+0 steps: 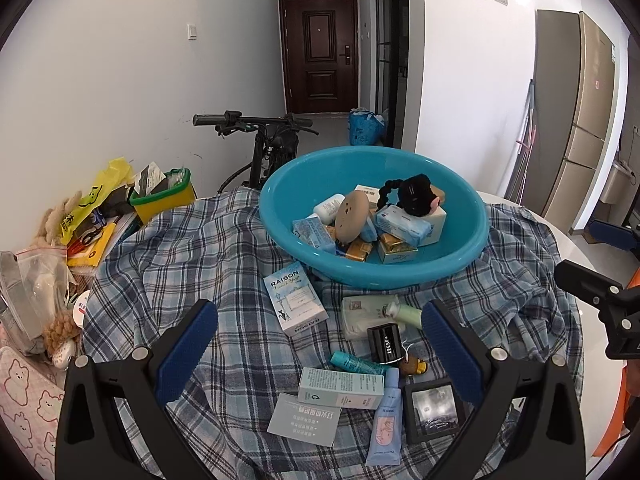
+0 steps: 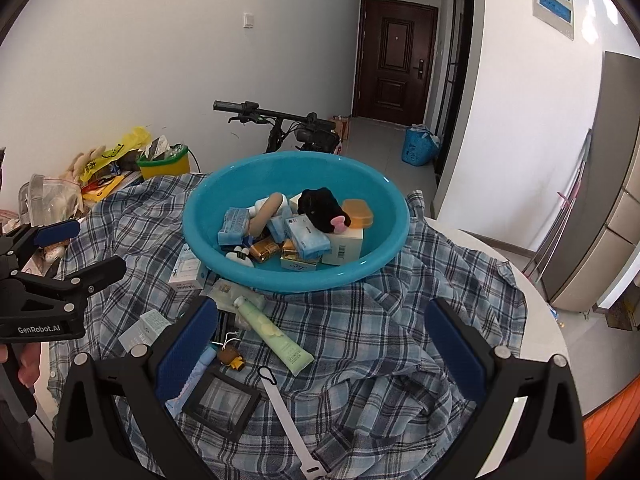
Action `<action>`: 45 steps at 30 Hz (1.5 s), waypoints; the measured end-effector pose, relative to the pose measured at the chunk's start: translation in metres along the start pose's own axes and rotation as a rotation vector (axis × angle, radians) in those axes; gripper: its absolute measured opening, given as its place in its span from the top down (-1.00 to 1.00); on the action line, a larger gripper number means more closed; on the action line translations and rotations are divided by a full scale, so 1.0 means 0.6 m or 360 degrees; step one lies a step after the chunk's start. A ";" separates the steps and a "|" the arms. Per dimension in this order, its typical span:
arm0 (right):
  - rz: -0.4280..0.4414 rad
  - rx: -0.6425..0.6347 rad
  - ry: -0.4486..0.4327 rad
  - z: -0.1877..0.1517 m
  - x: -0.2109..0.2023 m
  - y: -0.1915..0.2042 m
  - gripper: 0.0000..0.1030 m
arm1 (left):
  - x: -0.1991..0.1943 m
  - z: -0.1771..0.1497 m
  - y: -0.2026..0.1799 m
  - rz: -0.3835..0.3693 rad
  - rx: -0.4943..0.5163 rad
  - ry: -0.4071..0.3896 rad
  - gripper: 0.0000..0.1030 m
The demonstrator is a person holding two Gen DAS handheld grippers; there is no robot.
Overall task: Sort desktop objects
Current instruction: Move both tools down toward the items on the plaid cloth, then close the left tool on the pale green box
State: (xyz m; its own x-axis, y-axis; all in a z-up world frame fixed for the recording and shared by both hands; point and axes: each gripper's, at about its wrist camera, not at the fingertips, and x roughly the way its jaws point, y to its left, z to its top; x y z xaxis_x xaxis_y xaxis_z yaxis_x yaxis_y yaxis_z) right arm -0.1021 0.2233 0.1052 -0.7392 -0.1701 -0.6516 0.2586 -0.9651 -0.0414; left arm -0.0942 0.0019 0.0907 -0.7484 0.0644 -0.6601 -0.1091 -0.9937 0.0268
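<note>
A blue basin (image 1: 280,184) sits on a plaid cloth (image 1: 200,256), filled with small boxes, a black plush and a tan disc. In front of it lie a RAISON box (image 1: 296,304), a black ZEESEA box (image 1: 386,344), a teal tube (image 1: 354,362), a pale box (image 1: 340,388), a blue tube (image 1: 386,420) and a black frame (image 1: 434,410). My left gripper (image 1: 318,312) hovers open above these, holding nothing. My right gripper (image 2: 320,306) is open and empty over the cloth, right of a green tube (image 2: 276,336) and a white strap (image 2: 288,420), near the basin (image 2: 224,184).
A yellow-green bin (image 1: 164,200), bags and plush toys crowd the table's left side. A scooter handlebar (image 1: 248,122) stands behind the basin. The white table edge (image 2: 540,320) curves on the right. A hand holds the left gripper (image 2: 98,245) at the left edge.
</note>
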 end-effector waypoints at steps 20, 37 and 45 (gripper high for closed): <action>0.0024 -0.0098 0.0090 -0.076 0.021 0.011 -0.99 | 0.051 -0.102 -0.014 -0.0050 0.0126 0.0118 -1.00; 0.0035 -0.0123 0.0130 -0.106 0.044 0.016 -0.99 | 0.128 -0.144 -0.025 -0.0121 0.0207 0.0288 -1.00; 0.0038 -0.0107 0.0173 -0.114 0.070 0.012 -1.00 | 0.182 -0.150 -0.018 -0.0135 0.0185 0.0380 -1.00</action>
State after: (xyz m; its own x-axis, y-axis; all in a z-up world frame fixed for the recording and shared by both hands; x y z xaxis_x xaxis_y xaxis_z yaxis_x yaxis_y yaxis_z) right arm -0.0888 0.2230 0.0255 -0.6616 -0.1666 -0.7311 0.3191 -0.9449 -0.0734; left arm -0.1157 0.0111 -0.0491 -0.5596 0.1096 -0.8215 -0.2496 -0.9675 0.0409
